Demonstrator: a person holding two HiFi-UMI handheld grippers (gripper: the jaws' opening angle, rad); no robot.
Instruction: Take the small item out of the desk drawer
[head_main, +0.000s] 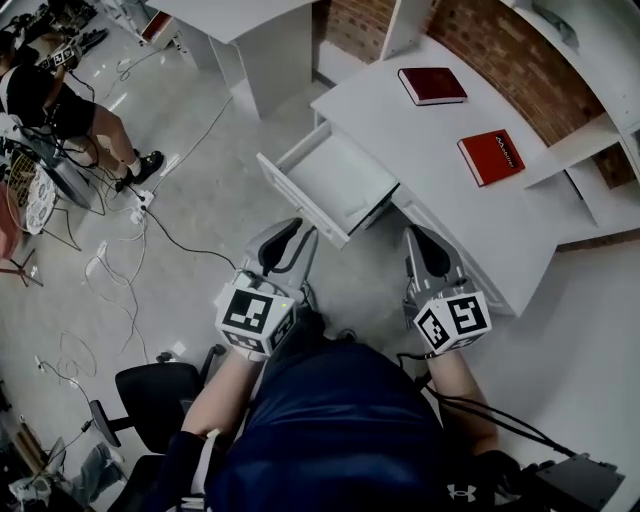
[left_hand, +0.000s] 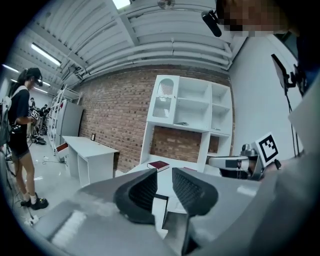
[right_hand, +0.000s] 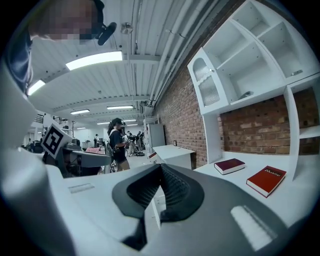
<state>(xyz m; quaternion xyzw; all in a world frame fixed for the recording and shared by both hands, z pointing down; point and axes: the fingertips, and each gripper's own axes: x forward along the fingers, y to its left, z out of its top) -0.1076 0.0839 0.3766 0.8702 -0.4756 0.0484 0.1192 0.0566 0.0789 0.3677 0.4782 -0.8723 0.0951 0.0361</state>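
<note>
Drawer (head_main: 292, 192) stands pulled out from the front edge of the white desk (head_main: 420, 160). Person is standing just short of it, with a gripper in each hand.

Left gripper (head_main: 290, 232): jaws parted, a clear gap, nothing between the pads. It hangs just off the drawer's front panel. Right gripper (head_main: 425, 245): jaws clenched tip to tip, on nothing. It sits near the desk's front edge, beside the drawer's right side.

The small item: can't find it. What shows of the drawer floor looks bare and white. The rear part runs under the desk top and is hidden, so I'd guess the item lies back there or is too small to make out from above.

On the desk top there is a dark red book (head_main: 432, 85) towards the far end. A brighter red book (head_main: 491, 157) lies by the back edge, under the shelving. Neither is involved.

Step in hand, as I judge it: bringing a gripper in over the open drawer.

To do it well:
- Use the left gripper, which is ready and nearest.
- Go in over the front panel, not through it.
- Tip the jaws down enough to look into the hidden rear.
- Find the item before closing.
- Keep the right gripper clear of the drawer side so the drawer isn't knocked shut.
</note>
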